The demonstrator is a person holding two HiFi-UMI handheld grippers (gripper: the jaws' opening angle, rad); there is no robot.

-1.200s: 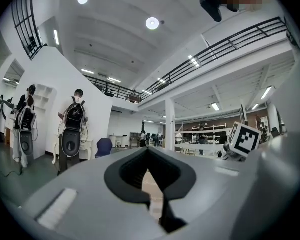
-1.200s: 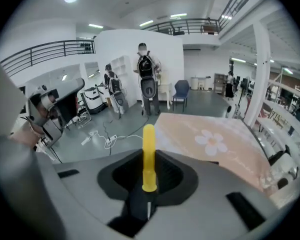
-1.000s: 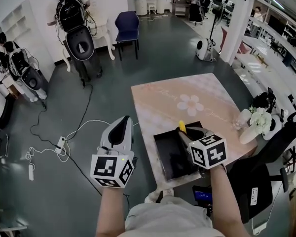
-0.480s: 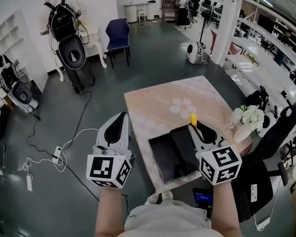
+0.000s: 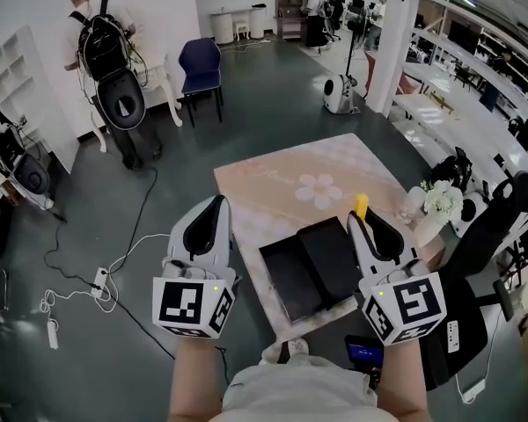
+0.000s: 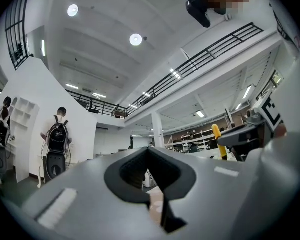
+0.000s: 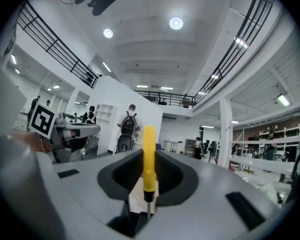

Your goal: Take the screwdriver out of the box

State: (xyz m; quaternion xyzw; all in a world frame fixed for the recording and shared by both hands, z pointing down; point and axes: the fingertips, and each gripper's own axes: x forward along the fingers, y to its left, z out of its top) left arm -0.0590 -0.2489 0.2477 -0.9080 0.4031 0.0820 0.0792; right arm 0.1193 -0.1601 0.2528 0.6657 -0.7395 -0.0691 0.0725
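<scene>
My right gripper [image 5: 367, 217] is shut on the yellow-handled screwdriver [image 5: 361, 206], gripping it by the metal shaft just below the handle. In the right gripper view the screwdriver [image 7: 148, 154] stands upright between the jaws, handle up, in the air. The black box [image 5: 288, 280] lies open on the pink table [image 5: 282, 187], below and left of this gripper, and looks empty. My left gripper [image 5: 213, 209] hovers off the table's left edge over the floor, jaws together with nothing in them. In the left gripper view the screwdriver [image 6: 216, 134] shows at the right.
A white vase of flowers [image 5: 440, 202] stands at the table's right edge, beside a black office chair [image 5: 502, 227]. Cables and a power strip [image 5: 101, 280] lie on the floor at left. A person with a backpack [image 5: 101, 42] and a blue chair [image 5: 200, 64] stand farther back.
The right gripper has risen out of the box with the screwdriver and tipped toward level. The left gripper has risen a little. The box stays put.
</scene>
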